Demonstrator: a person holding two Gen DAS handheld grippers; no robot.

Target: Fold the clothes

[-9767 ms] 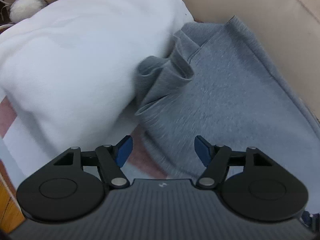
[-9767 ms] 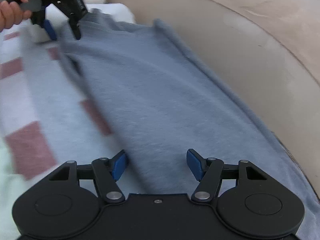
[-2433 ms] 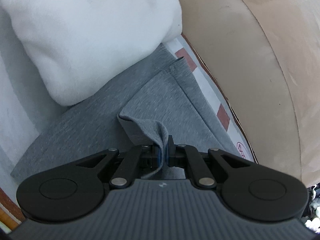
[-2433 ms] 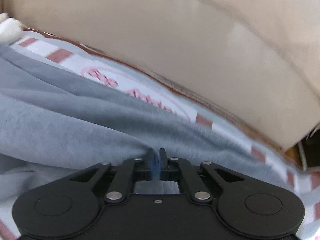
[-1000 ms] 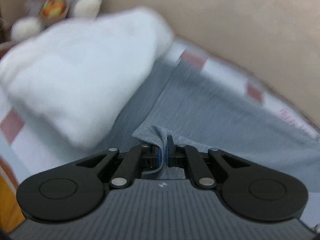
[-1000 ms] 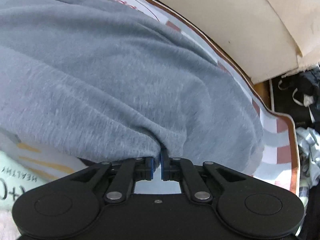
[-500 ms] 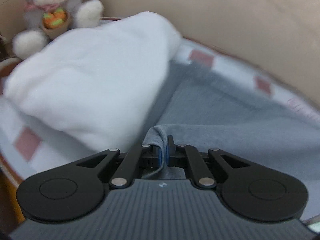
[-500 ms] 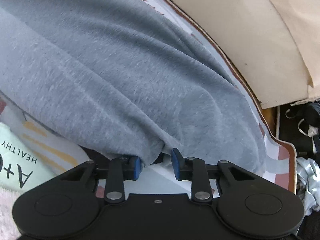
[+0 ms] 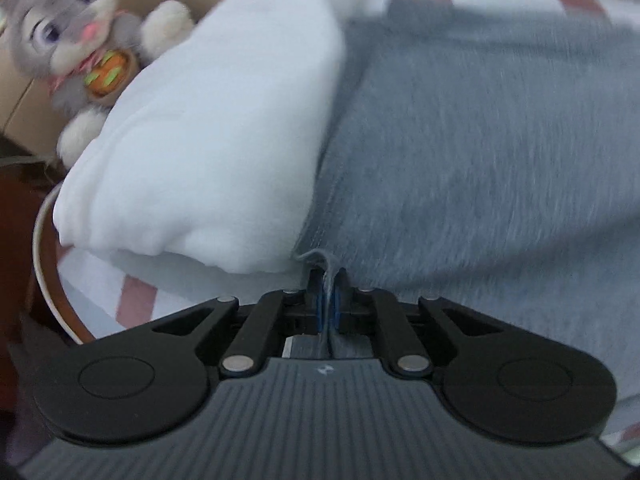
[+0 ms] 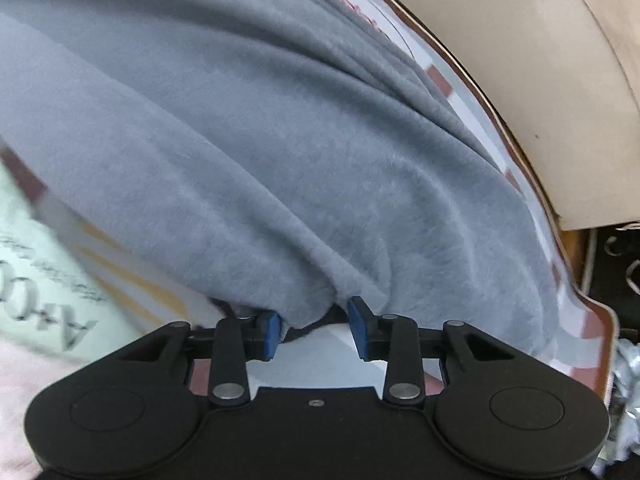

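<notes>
A grey garment (image 9: 480, 140) lies spread over a white cloth with red-brown squares. My left gripper (image 9: 328, 280) pinches a thin fold of its edge between the blue pads, low over the cloth, and its jaws are starting to open. In the right wrist view the same grey garment (image 10: 260, 140) bulges in soft folds. My right gripper (image 10: 314, 322) points down at its near edge with the jaws opening. A lip of grey cloth hangs loosely between the pads, and neither pad presses on it.
A folded white garment (image 9: 220, 120) lies directly left of the grey one, with a plush rabbit (image 9: 76, 36) behind it. A pale green printed item (image 10: 40, 280) and something pink (image 10: 16, 400) lie at the right gripper's left. A beige wall (image 10: 520, 60) runs behind the table's edge (image 10: 500, 128).
The left gripper has dropped and rolled, bringing the pinched grey edge down beside the white garment. The right gripper's jaws have gone from shut on the grey cloth to apart, letting it go.
</notes>
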